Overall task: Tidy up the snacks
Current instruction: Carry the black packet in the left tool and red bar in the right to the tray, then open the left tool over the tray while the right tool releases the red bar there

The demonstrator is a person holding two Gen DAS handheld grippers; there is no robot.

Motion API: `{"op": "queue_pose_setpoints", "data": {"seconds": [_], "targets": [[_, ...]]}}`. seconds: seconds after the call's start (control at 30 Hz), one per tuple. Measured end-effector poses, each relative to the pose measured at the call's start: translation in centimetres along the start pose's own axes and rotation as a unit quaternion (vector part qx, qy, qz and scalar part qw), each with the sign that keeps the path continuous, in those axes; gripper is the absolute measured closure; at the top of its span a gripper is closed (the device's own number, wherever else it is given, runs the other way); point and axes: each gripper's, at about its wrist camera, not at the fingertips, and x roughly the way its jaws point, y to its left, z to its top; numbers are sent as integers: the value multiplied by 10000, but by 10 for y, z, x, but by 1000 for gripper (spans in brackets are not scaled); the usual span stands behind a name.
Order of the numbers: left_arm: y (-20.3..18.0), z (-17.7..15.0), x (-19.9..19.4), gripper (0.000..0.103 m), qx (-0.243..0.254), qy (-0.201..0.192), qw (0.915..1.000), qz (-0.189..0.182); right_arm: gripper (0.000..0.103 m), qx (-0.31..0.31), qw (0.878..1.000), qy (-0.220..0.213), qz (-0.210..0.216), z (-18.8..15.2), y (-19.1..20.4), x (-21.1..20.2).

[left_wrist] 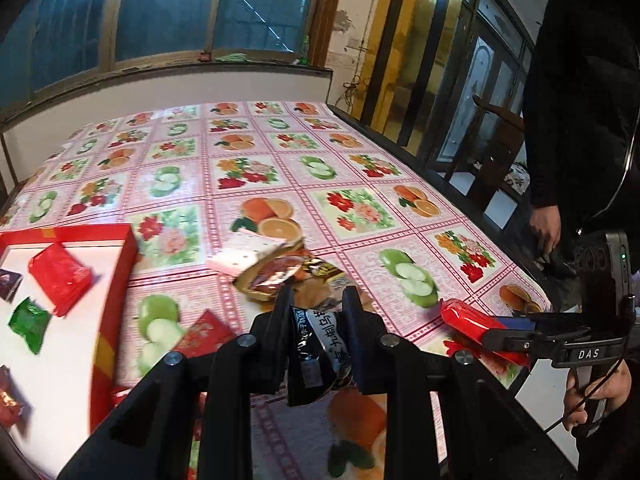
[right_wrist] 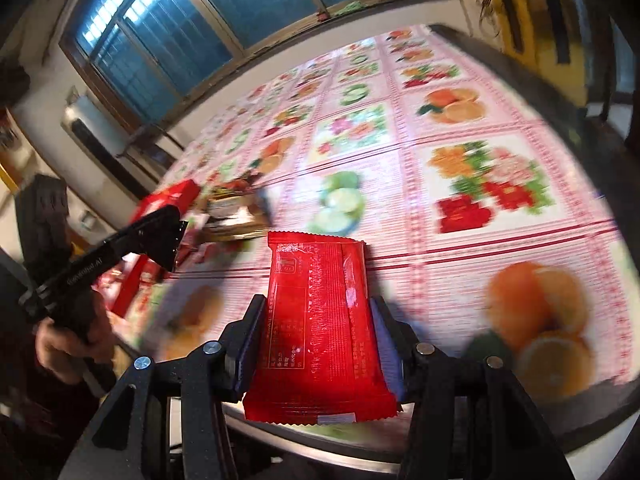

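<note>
Both hands loaded here; the left gripper [left_wrist: 316, 304] is clamped tight on a dark snack packet [left_wrist: 316, 344] with white lettering, its long axis running along the fingers and pointing up the frame toward the loose snack pile [left_wrist: 276, 276] at centre; the right gripper [right_wrist: 318, 312] has its fingers closed on the long edges of a red snack packet [right_wrist: 318, 336], which lies lengthwise between them, its serrated far end pointing up the frame across the fruit-print tablecloth [right_wrist: 460, 128]; in the left wrist view that same red packet pokes in from the lower right, well apart from the goal; and the goal, by my reading, is the red box [left_wrist: 116, 280] at the left edge of the left wrist view, where a red, a green and other small packets already lie on its white floor; the box sits left of the left gripper and near it, so the left hand is clearly the nearer one; the dark packet would need to swing left over the box's red wall; the right hand has the whole pile to cross first
</note>
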Motion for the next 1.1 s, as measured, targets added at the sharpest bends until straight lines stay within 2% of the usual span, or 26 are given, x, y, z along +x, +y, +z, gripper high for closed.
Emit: {"op": "queue_pose_setpoints", "data": {"seconds": [0.13, 0.27, 0.43, 0.57, 0.67, 0.83, 1.03, 1.1], "targets": [[39, -3, -43, 79, -212, -316, 9987, 341, 48, 414, 9940, 214, 986, 7, 15, 23], [80, -13, -82, 79, -489, -501, 9949, 731, 48, 456, 9841, 371, 1677, 18, 51, 45], [135, -35, -124, 79, -919, -614, 9855, 1285, 48, -38, 9748, 586, 2152, 35, 129, 83], [172, -53, -140, 79, -1228, -525, 9780, 1603, 48, -448, 9664, 838, 2389, 39, 194, 125], [195, -64, -143, 79, -1413, -426, 9736, 1741, 48, -715, 9634, 1003, 2379, 38, 238, 158], [220, -73, -135, 79, -1564, -280, 9706, 1806, 48, -1362, 9656, 1135, 1904, 30, 295, 201], [239, -67, -117, 77, -1533, -28, 9684, 1965, 48, -2235, 9657, 1033, 824, 23, 328, 243], [252, -61, -108, 67, -1630, 114, 9631, 2138, 47, -2479, 9620, 1017, 525, 28, 332, 257]]}}
